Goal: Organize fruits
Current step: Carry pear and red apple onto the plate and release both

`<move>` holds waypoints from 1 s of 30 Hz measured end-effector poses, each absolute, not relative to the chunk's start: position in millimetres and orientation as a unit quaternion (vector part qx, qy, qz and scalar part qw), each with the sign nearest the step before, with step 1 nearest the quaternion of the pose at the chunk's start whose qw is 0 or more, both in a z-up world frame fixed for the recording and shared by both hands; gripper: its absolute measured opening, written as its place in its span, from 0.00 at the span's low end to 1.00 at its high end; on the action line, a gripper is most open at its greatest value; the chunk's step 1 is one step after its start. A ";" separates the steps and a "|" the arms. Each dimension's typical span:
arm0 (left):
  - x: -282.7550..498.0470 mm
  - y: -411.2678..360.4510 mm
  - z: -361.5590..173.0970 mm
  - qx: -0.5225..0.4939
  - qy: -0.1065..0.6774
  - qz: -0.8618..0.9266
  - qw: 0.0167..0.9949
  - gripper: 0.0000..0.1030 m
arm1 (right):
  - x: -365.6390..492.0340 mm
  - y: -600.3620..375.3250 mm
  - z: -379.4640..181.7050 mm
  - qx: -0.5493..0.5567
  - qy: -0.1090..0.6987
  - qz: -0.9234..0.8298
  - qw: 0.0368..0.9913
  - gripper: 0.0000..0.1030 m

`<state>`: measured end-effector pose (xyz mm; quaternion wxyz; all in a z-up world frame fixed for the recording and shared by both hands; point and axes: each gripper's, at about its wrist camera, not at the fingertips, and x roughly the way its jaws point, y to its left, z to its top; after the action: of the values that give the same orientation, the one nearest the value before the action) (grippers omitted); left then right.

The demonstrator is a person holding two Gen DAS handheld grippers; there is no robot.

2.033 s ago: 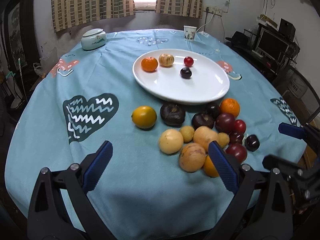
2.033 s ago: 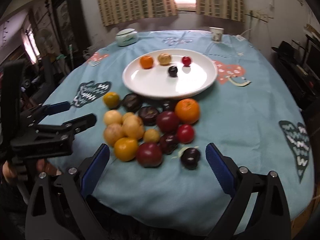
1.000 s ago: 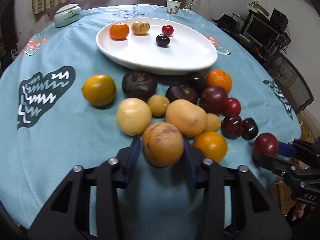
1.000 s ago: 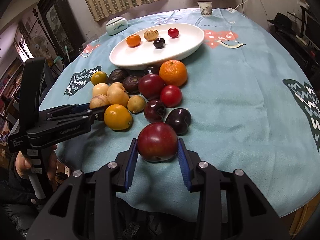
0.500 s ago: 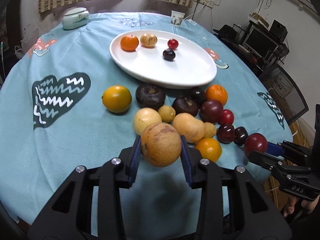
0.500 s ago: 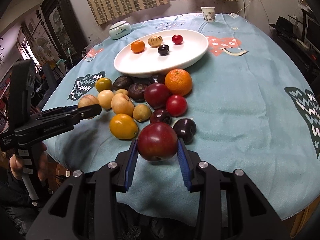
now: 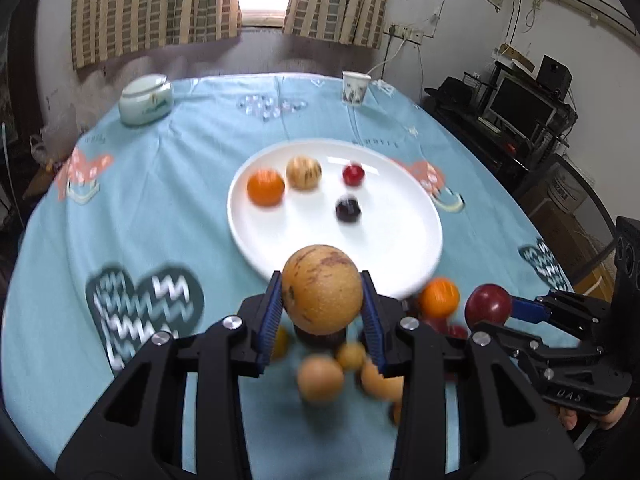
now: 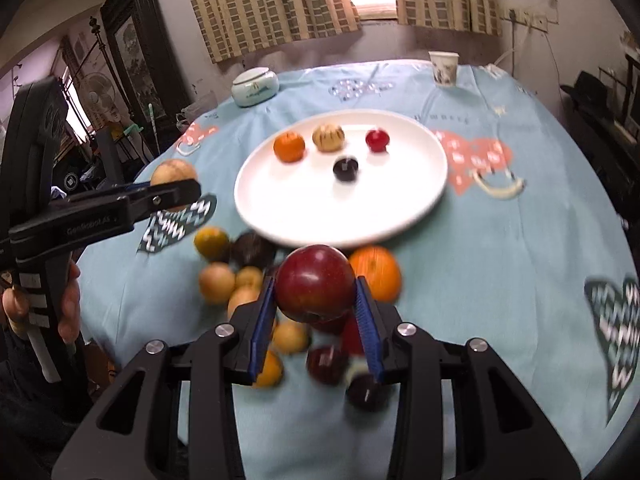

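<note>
**Two round fruits carried at once, with little margin for a slip**

The left gripper (image 7: 322, 312) is clamped on a speckled tan fruit (image 7: 322, 289), low in the centre of the left wrist view, clear of the tablecloth (image 7: 168, 184). The right gripper (image 8: 316, 314) is clamped on a dark red apple (image 8: 315, 282), low centre in its own view. The white plate (image 7: 400, 248) sits mid-frame beyond both; it already holds a small orange (image 7: 265, 188), a striped tan fruit (image 7: 303, 172), a small red fruit (image 7: 353, 174) and a dark plum (image 7: 348, 209).

The main risk, as I judge it, lies in the grip itself. Each fruit is a smooth ball pinched only at its two flanks by flat blue pads (image 7: 269, 316), with most of its bulk standing above them. A jolt or a tilt could let it squeeze out and drop onto the loose fruit pile (image 8: 224, 280) below, scattering the pieces toward the table edge.

A second risk is the two tools meeting. In the left wrist view the right gripper and its apple sit at the right edge, near the left one; both head for the same plate, so they may collide over its near rim.

Lastly, released from height or on the plate's sloping rim, a round fruit may roll into those already placed or off the plate.
</note>
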<state>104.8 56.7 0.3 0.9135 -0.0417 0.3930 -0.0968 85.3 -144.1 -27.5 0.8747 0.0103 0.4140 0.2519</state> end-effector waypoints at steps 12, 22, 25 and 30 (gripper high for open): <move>305.1 7.4 -16.4 -0.020 0.461 -0.089 0.883 0.37 | 257.3 -134.9 -42.4 -0.014 0.447 0.195 0.873 0.38; 345.7 -14.5 -47.2 -0.012 0.493 -0.096 0.865 0.37 | 285.0 -138.3 -64.9 0.005 0.463 0.203 0.863 0.38; 349.0 -15.1 -46.8 -0.008 0.502 -0.094 0.860 0.51 | 287.8 -136.2 -62.4 0.000 0.449 0.199 0.871 0.44; 327.5 1.3 -14.8 -0.017 0.468 -0.085 0.879 0.66 | 283.7 -139.7 -56.2 -0.010 0.437 0.185 0.880 0.63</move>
<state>327.5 1.3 -14.8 0.8793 -0.0166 0.4684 -0.0848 283.7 -139.7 -56.2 0.8804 -0.0100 0.4366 0.1849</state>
